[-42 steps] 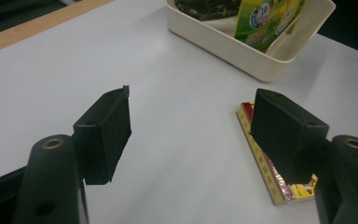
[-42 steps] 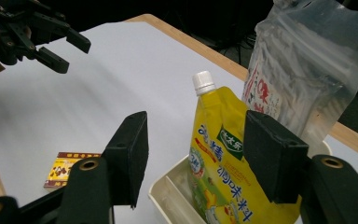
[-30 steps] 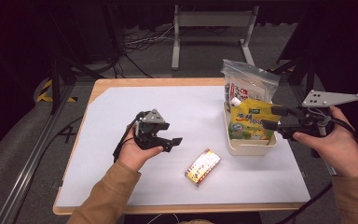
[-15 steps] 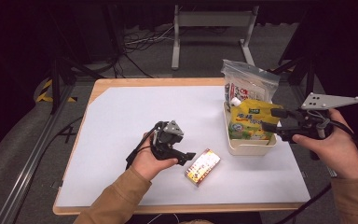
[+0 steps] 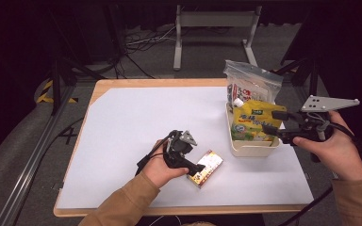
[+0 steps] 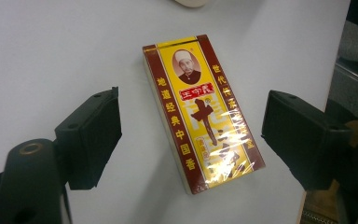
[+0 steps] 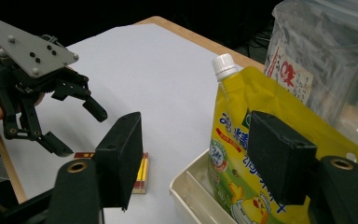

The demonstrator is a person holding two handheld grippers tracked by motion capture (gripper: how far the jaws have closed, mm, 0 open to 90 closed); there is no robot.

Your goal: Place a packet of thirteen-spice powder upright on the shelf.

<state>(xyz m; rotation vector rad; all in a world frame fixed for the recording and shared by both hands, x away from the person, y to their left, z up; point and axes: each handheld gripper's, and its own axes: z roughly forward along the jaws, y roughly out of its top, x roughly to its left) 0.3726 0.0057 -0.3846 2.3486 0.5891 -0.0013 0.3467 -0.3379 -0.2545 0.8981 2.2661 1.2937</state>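
The left gripper (image 6: 191, 140) – jaws apart, just been opening – hovers over the spice box (image 6: 200, 112) near the table's (image 5: 122, 122) front edge; next, I judge, it must lower and close.

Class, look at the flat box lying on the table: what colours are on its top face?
The box is yellow with dark red borders, clearest in the left gripper view.
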